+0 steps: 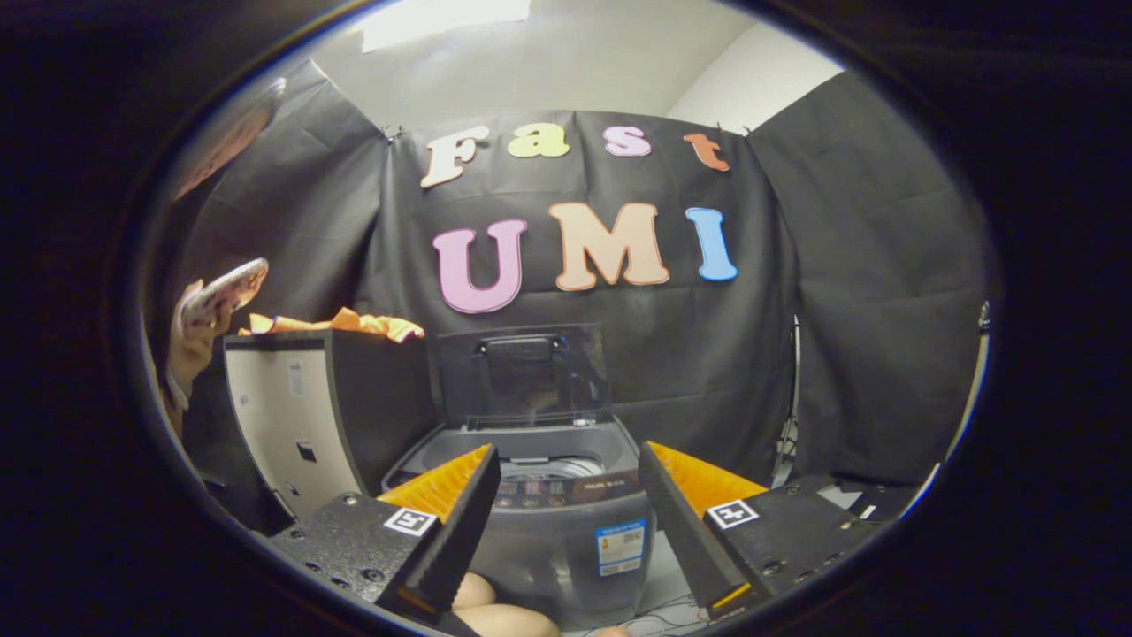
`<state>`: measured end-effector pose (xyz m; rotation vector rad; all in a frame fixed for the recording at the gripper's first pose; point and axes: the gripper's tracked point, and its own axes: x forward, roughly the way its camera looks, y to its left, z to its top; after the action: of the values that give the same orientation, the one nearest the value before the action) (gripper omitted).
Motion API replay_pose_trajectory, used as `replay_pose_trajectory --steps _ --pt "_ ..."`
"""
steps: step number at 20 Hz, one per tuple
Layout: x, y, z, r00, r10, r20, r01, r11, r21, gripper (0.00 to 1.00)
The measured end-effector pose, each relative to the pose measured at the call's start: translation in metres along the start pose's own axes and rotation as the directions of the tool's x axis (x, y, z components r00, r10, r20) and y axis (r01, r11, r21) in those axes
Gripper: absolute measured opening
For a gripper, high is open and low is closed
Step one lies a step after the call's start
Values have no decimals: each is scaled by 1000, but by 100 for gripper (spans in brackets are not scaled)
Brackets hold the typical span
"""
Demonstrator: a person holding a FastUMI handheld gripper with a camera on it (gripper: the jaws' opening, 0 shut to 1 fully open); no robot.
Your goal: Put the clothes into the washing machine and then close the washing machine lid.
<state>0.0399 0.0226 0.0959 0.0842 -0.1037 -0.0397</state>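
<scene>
Clothes: crumpled orange cloth [340, 322] heaped atop the tall black-and-white box [301, 416], left of the machine; not yet loaded.
Washer: small grey top-loading washing machine [548, 504], just beyond the fingers; its dark see-through lid [523, 373] stands upright, so closing remains.
Tool [566, 522]: fingers spread wide, holding nothing.
Writing: front sticker [620, 546] too small to read.

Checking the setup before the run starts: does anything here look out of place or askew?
Nothing looks damaged or spilled. The washer stands upright just ahead of the open gripper, its lid raised. The orange clothes lie heaped on top of the dark box beside it, not yet loaded. A hand holds a phone beyond the box.
</scene>
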Motion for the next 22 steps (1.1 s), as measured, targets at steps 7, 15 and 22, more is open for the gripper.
replay_pose_trajectory --steps 7,15,22 --pt "48 69 65 992 122 16 -123 985 120 96" --pt "108 173 135 965 262 11 -261 965 -27 97" --pt "167 285 165 933 360 -29 -361 926 -114 97"
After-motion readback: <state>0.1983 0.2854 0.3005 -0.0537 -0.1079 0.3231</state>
